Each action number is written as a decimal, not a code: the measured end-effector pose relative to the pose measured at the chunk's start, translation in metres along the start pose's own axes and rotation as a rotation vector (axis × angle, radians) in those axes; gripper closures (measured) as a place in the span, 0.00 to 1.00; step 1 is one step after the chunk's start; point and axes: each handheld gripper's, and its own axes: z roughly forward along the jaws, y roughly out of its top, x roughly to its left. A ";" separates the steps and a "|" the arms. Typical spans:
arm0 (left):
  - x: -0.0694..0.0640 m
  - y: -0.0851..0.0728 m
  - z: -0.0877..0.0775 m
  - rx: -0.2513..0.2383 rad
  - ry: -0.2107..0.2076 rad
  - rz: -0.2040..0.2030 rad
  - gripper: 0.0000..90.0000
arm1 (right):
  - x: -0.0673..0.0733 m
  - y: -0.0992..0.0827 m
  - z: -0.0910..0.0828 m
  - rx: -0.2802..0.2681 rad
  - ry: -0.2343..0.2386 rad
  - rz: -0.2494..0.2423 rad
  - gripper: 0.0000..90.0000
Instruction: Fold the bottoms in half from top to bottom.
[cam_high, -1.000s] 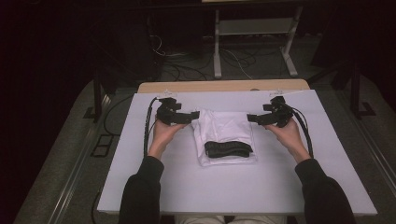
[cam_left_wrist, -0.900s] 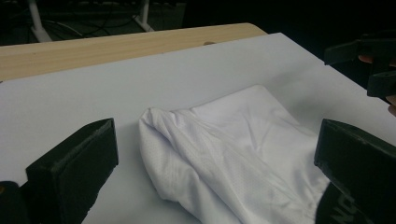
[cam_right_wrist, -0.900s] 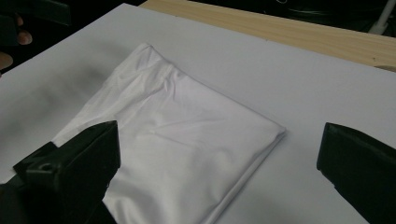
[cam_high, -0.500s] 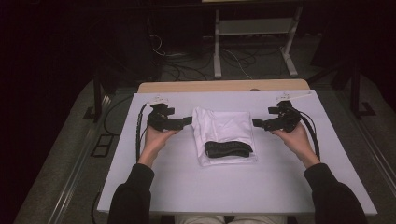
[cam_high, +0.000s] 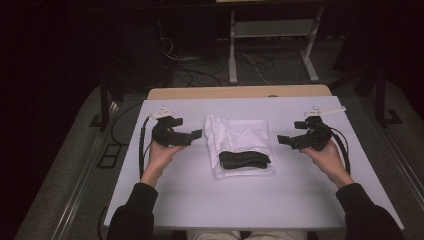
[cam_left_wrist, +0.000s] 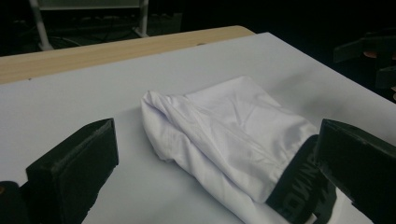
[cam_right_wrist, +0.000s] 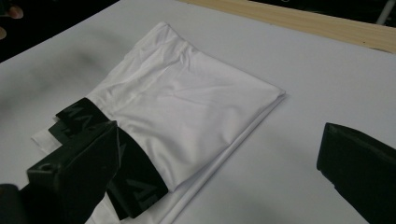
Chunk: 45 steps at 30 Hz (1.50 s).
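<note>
- Two grippers flank the folded white garment (cam_high: 239, 145) at the centre of the high view: left gripper (cam_high: 196, 134) just beside its left edge, right gripper (cam_high: 281, 140) just off its right edge, neither touching.
- Both have jaws spread apart, holding nothing.
- Bare white table (cam_high: 250, 200) lies open toward the bottom of the frame; a wooden strip (cam_high: 239, 92) borders the top.
- The gripper views show the black waistband (cam_right_wrist: 135, 175) carries lettering, probably a brand, too blurred to read.

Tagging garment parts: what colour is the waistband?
Black with faint lettering, on the white garment; waistband clearest in right gripper view.
</note>
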 end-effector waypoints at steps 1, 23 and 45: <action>-0.001 -0.001 -0.001 0.001 -0.003 0.002 0.00 | 0.001 -0.002 -0.002 -0.001 0.001 -0.003 0.00; -0.017 -0.025 -0.027 -0.014 -0.026 0.028 0.00 | 0.015 -0.038 -0.028 -0.019 0.003 0.000 0.00; -0.035 -0.070 -0.060 -0.054 -0.027 0.016 0.00 | 0.036 -0.082 -0.048 -0.021 0.000 -0.004 0.00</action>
